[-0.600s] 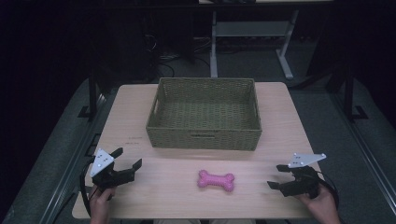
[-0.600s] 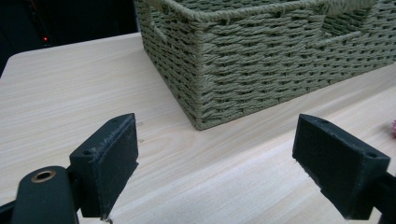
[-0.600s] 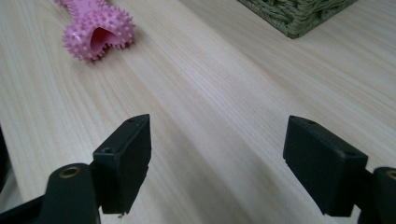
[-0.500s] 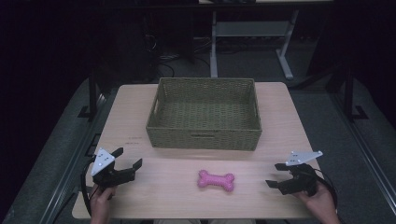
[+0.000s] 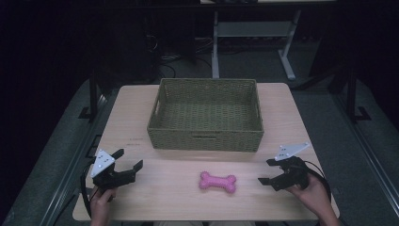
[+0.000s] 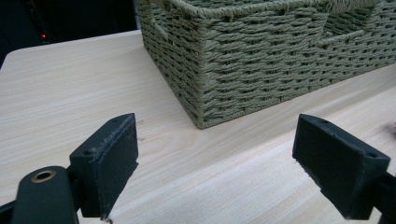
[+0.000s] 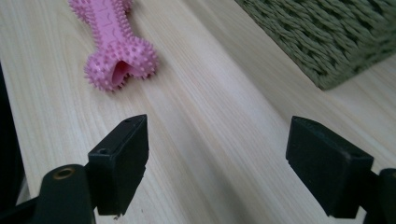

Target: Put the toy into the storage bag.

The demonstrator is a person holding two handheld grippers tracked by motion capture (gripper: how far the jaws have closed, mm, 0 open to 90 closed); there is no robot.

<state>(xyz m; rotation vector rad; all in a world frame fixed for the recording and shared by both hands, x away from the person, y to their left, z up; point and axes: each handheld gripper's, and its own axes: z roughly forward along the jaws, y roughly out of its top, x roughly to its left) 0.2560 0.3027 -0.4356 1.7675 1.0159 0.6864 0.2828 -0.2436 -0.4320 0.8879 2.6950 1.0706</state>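
Note:
A pink spiky bone-shaped toy point(image 5: 217, 182) lies flat on the wooden table point(image 5: 179, 197), in front of a green woven basket point(image 5: 206, 141). My right gripper point(image 5: 269, 171) is open just to the right of the toy, a short gap away, its jaws pointing left toward it. In the right gripper view the toy point(image 7: 114, 44) lies ahead at upper left, beyond my open right gripper point(image 7: 217, 161). My left gripper point(image 5: 128, 159) is open near the table's front left. In the left gripper view the basket's corner point(image 6: 219, 70) stands ahead of the wide-apart left gripper point(image 6: 215, 161).
The basket has handle cut-outs in its walls and looks empty inside. Bare tabletop point(image 5: 160, 188) lies between the two grippers around the toy. Beyond the table, metal desk legs point(image 5: 287, 66) and cables stand on a dark floor.
My right gripper has crept slightly left, nearer the toy. The left gripper, the toy and the basket have stayed put.

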